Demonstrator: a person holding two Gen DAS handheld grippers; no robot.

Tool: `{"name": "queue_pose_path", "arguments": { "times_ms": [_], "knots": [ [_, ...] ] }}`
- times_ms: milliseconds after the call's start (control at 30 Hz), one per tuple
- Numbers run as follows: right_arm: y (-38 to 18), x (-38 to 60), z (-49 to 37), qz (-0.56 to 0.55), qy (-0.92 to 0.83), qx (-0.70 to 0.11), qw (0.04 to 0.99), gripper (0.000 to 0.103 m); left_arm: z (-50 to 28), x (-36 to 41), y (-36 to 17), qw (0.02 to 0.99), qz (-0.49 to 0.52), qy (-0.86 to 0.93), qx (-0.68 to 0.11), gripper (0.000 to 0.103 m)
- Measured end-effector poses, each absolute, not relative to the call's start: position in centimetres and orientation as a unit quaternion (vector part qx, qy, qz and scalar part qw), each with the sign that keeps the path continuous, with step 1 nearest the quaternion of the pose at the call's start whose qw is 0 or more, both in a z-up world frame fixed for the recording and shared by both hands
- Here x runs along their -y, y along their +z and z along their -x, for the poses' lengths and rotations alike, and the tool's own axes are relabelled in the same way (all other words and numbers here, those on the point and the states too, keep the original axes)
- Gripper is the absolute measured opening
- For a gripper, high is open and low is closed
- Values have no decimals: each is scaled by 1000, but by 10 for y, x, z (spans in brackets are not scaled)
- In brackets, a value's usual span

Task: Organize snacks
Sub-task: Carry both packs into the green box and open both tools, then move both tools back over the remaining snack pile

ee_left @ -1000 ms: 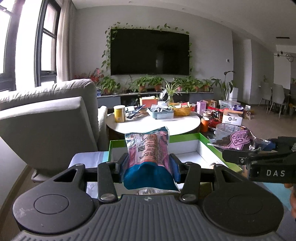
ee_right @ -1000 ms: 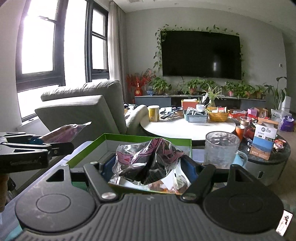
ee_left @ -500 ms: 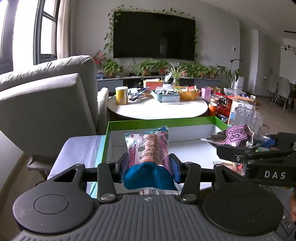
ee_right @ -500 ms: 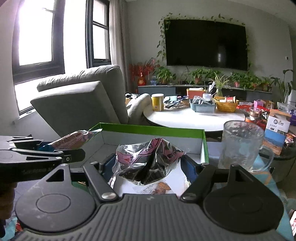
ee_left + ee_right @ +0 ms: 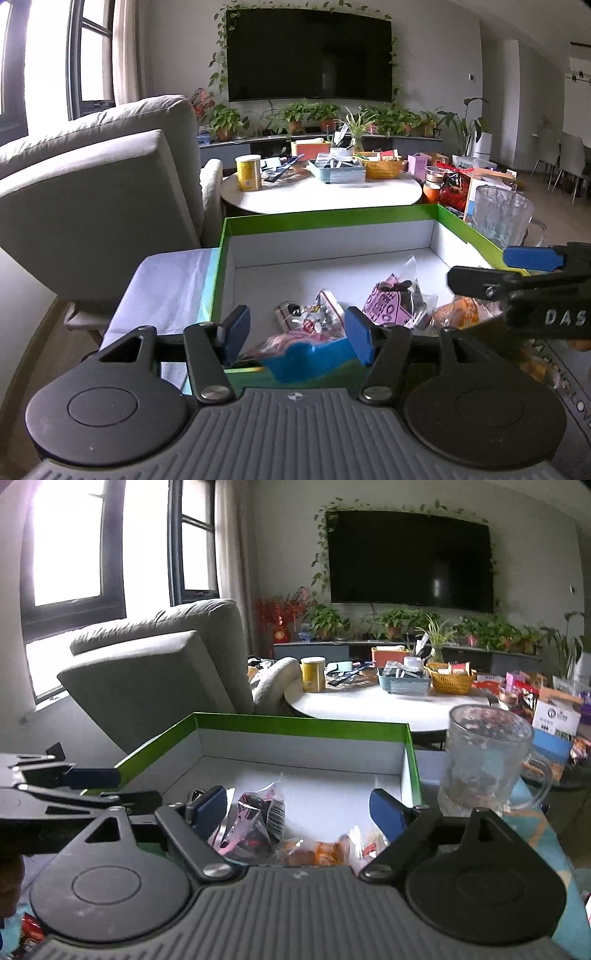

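Note:
The green box [image 5: 332, 218] with a white inside holds several snack packets. My left gripper [image 5: 297, 336] hovers over its near edge, jaws opening. The blue and pink packet [image 5: 306, 356] lies loose below them, touched by neither pad. In the box beyond lie a white and red packet [image 5: 314, 315] and a pink and silver packet [image 5: 391, 301]. My right gripper [image 5: 297, 810] is open over the box's [image 5: 295, 725] near right part. The pink and silver packet [image 5: 258, 818] lies by its left pad, with orange snacks [image 5: 317, 851] below. Each gripper shows in the other's view, the right gripper [image 5: 517, 275] and the left gripper [image 5: 74, 786].
A glass mug [image 5: 484, 764] stands just right of the box. A grey armchair [image 5: 92, 192] is at the left. Behind the box a round white table [image 5: 321, 192] carries a yellow can, a blue tray and a woven basket. More boxes and snacks [image 5: 554, 716] crowd the right.
Both grippers sank toward the box, opened and let go. The blue and pink packet and the silver and pink packet, earlier upright between the pads, now lie in the box.

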State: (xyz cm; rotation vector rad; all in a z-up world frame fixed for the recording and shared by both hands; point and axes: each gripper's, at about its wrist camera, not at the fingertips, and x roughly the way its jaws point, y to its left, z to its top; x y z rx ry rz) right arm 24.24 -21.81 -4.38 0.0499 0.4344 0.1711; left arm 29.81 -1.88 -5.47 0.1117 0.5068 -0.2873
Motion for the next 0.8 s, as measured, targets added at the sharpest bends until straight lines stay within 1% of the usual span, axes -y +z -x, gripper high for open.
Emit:
{"name": "queue_pose_path", "arguments": {
  "times_ms": [300, 467, 600, 800],
  "knots": [
    [-37, 224, -224, -39, 77, -218, 972, 62, -267, 0, -42, 960, -37, -121, -250, 54],
    [-27, 225, -208, -33, 73, -206, 975, 62, -247, -4, -35, 962, -43, -116, -244, 55],
    [-17, 230, -192, -32, 65, -185, 980, 62, -231, -10, -27, 965, -42, -107, -235, 55],
    [7, 244, -163, -53, 18, -122, 991, 62, -209, -24, -18, 970, -25, -89, -227, 55]
  ]
}}
